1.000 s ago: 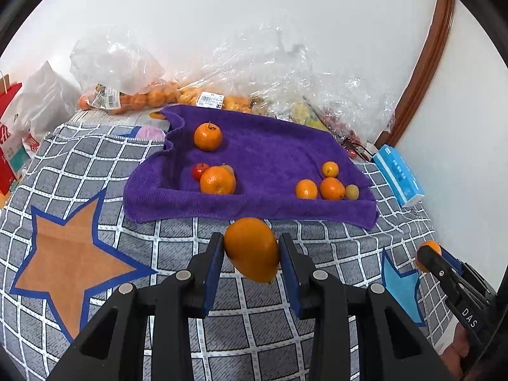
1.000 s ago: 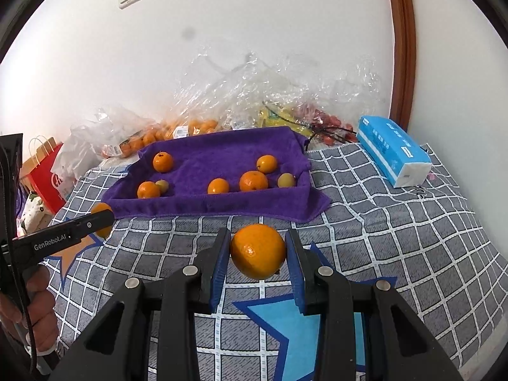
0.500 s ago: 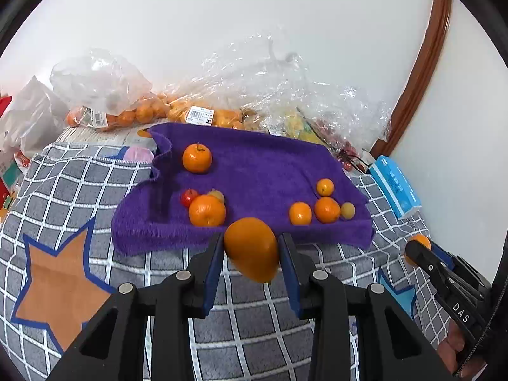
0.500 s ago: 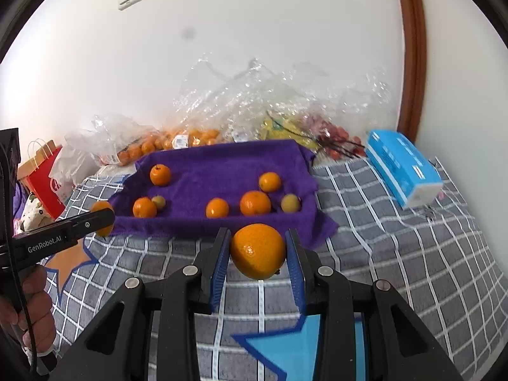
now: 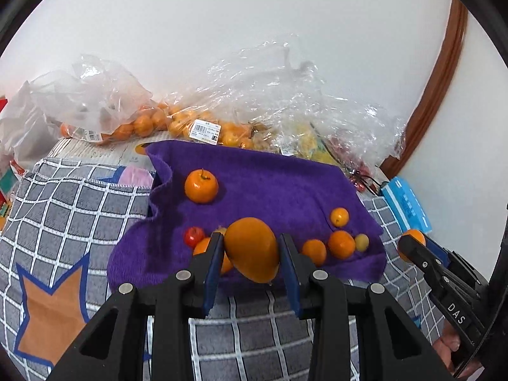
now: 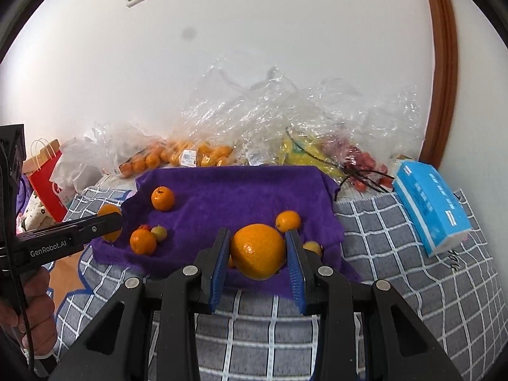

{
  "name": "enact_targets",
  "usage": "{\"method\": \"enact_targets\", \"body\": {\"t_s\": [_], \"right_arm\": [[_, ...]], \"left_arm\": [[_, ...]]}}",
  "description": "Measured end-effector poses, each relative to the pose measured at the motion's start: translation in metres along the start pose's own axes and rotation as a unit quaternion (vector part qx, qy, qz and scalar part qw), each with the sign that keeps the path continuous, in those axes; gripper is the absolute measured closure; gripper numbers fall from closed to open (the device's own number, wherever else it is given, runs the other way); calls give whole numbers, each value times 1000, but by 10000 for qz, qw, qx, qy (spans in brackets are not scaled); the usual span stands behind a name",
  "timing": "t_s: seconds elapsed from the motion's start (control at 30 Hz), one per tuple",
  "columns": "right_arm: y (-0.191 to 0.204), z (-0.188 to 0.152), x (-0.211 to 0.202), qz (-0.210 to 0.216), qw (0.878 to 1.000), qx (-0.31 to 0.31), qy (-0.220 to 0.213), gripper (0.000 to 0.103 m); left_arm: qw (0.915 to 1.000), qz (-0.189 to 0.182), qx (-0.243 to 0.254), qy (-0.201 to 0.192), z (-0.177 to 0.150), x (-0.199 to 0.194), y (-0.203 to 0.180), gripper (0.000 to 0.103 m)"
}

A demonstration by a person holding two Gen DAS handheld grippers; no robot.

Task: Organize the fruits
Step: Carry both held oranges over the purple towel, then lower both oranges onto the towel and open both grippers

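The left gripper (image 5: 250, 250) pinches an elongated, egg-shaped orange fruit (image 5: 252, 249), its long axis tilted from upper left to lower right between the blue pads. The right gripper (image 6: 257, 252) clamps a round orange citrus fruit (image 6: 257, 251). Both fruits hang above the near edge of the purple terry towel (image 5: 270, 184), which lies straight ahead on the grey checked bedspread (image 5: 79, 209). The left gripper faces the towel's left cluster, the right gripper its right cluster, so each probably sets down on its own side.
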State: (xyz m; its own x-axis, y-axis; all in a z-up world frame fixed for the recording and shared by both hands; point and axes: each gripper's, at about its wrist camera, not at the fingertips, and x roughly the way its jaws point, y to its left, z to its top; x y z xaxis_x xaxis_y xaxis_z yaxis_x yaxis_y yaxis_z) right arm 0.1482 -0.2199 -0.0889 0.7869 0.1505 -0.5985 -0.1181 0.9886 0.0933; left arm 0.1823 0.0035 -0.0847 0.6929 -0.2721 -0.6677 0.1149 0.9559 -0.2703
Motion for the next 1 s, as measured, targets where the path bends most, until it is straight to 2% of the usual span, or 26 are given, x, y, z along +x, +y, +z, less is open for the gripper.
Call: {"method": "enact_targets", "body": {"t_s": [0.57, 1.0], "right_arm": [[-2, 26, 60, 86, 9996, -28, 276, 68], [14, 24, 122, 186, 9961, -268, 818, 68]], "left_arm": [[9997, 149, -105, 161, 32, 43, 16, 69], [9976, 328, -319, 512, 41, 83, 37, 69]]}}
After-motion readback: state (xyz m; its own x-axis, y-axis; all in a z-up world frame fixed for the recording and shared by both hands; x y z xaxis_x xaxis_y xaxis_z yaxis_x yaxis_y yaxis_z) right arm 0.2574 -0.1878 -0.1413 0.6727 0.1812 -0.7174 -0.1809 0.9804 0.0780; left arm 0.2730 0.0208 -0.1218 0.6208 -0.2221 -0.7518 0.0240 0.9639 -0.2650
